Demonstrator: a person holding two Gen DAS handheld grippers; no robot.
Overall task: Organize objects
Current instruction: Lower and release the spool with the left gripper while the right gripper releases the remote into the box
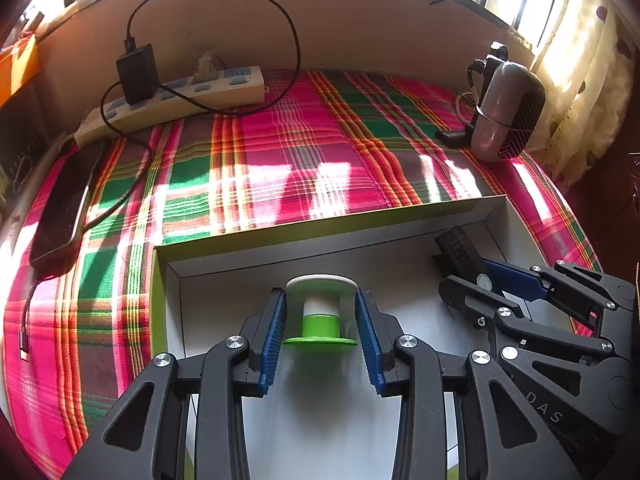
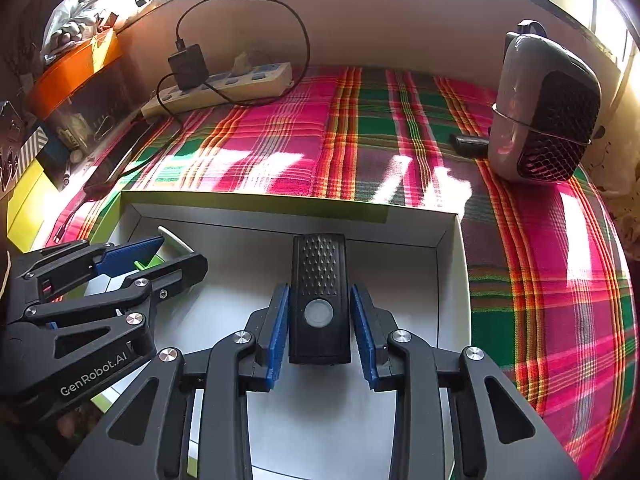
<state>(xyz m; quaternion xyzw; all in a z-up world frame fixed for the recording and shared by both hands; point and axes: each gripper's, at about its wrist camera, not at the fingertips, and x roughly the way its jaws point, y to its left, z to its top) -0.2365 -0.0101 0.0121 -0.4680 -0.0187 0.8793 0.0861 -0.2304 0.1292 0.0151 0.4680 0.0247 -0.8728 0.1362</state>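
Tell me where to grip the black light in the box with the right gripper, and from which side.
Grip the light across its long flat sides, near the round button, coming along its length from the near end. It lies flat in the box, pointing away, and the right gripper already has its open fingers on either side of that narrow width. The spool sits well to the left.
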